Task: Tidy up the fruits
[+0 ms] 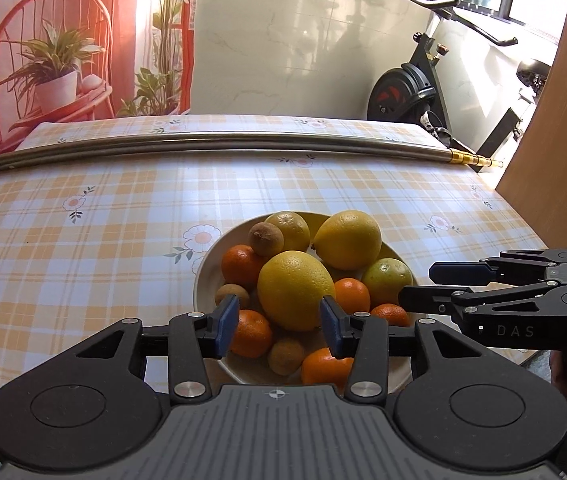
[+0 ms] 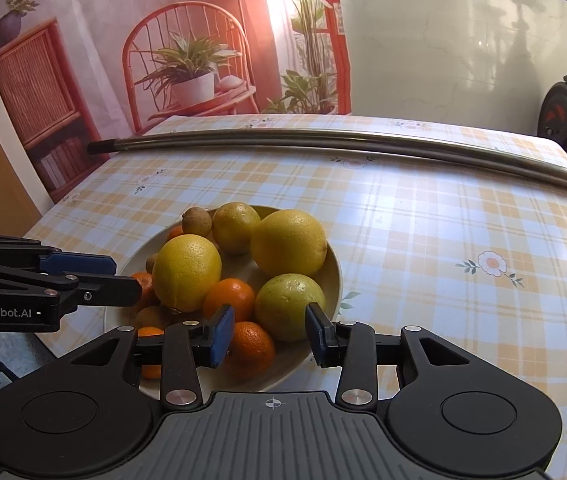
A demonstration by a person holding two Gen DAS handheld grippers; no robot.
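A cream bowl (image 1: 205,276) (image 2: 333,276) on the checked tablecloth holds large yellow lemons (image 1: 296,290) (image 2: 186,272), a greenish citrus (image 1: 386,281) (image 2: 289,306), several small oranges (image 1: 242,266) (image 2: 229,299) and small brown fruits (image 1: 266,238) (image 2: 197,221). My left gripper (image 1: 280,330) is open, its blue pads just above the near fruits on either side of the front lemon, holding nothing. My right gripper (image 2: 268,334) is open over the bowl's near right rim, in front of the greenish citrus, holding nothing. Each gripper shows in the other's view (image 1: 423,282) (image 2: 121,274).
A long metal pole (image 1: 219,144) (image 2: 343,140) with a gold end lies across the far part of the table. An exercise bike (image 1: 415,88) stands behind the table at right. A wooden panel (image 1: 555,128) rises at the right edge.
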